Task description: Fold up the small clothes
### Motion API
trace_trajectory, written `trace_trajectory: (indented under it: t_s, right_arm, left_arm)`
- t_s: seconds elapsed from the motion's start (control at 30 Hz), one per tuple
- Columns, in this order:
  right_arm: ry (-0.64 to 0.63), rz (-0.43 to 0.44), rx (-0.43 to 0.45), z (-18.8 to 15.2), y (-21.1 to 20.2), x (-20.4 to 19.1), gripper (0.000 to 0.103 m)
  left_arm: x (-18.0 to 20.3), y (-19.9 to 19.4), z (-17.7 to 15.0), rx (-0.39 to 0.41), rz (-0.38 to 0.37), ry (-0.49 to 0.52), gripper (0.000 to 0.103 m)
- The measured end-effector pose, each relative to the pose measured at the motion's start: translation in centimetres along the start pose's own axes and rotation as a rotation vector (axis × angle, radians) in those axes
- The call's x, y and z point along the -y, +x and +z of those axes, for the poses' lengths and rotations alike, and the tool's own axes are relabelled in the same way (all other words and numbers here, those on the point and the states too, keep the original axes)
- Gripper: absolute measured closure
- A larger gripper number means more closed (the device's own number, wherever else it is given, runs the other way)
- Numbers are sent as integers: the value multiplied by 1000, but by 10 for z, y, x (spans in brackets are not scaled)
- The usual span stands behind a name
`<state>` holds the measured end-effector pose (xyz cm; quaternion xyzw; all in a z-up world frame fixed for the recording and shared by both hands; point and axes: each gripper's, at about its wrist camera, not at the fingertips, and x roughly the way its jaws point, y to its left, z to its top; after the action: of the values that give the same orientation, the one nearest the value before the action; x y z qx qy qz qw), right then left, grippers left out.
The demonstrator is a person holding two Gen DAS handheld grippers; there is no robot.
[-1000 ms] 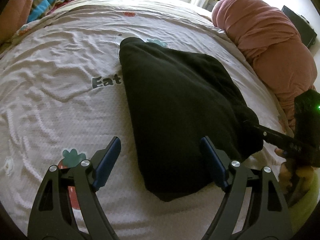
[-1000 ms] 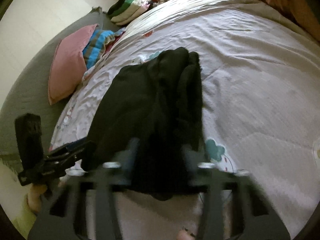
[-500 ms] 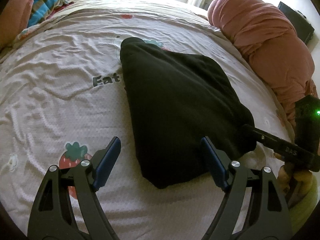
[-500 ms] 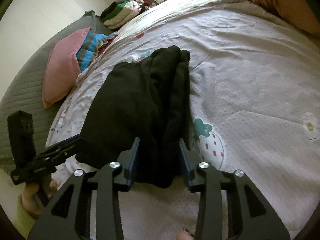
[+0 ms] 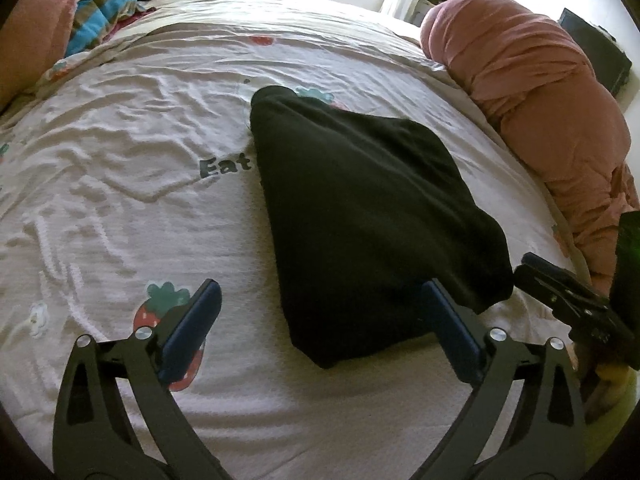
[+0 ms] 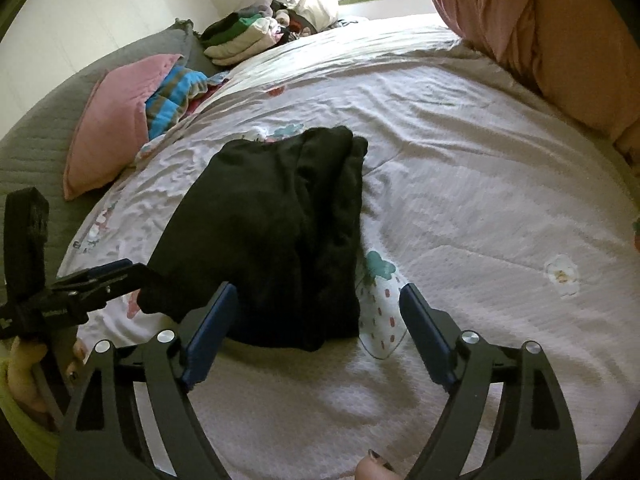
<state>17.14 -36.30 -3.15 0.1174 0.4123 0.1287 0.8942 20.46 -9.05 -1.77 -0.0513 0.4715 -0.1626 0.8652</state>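
Folded black garment lies flat mid-bed on the strawberry-print sheet, covering the end of the printed "Eat". My left claw is spread wide at its near edge, gripping nothing; my right claw is also apart, empty, at the garment's near end. Pink pillow and rolled pink duvet flank the bed.
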Motion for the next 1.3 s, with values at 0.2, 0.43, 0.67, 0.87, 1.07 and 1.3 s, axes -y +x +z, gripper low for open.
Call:
trace_trajectory:
  t_s: [0.2, 0.43, 0.67, 0.87, 1.07, 1.3]
  right_arm:
    - [-32, -57, 83, 0, -20, -9, 5]
    - [-85, -102, 180, -6, -46, -26, 5]
    - [-105, -126, 252, -22, -70, -43, 5]
    - [-132, -157, 286, -45, -80, -59, 5]
    - [-145, -188, 303, -75, -83, -70, 5]
    - [-157, -219, 328, -109, -83, -80, 5]
  left_arm:
    - [-4, -10, -1, 31, 14, -15, 9]
    - [-2, -35, -14, 100, 40, 4, 9]
    - [-4, -60, -34, 167, 51, 15, 9]
    - [-7, -82, -58, 215, 49, 26, 9]
    - [-9, -101, -84, 251, 50, 31, 9]
    - [-14, -114, -108, 279, 60, 34, 9]
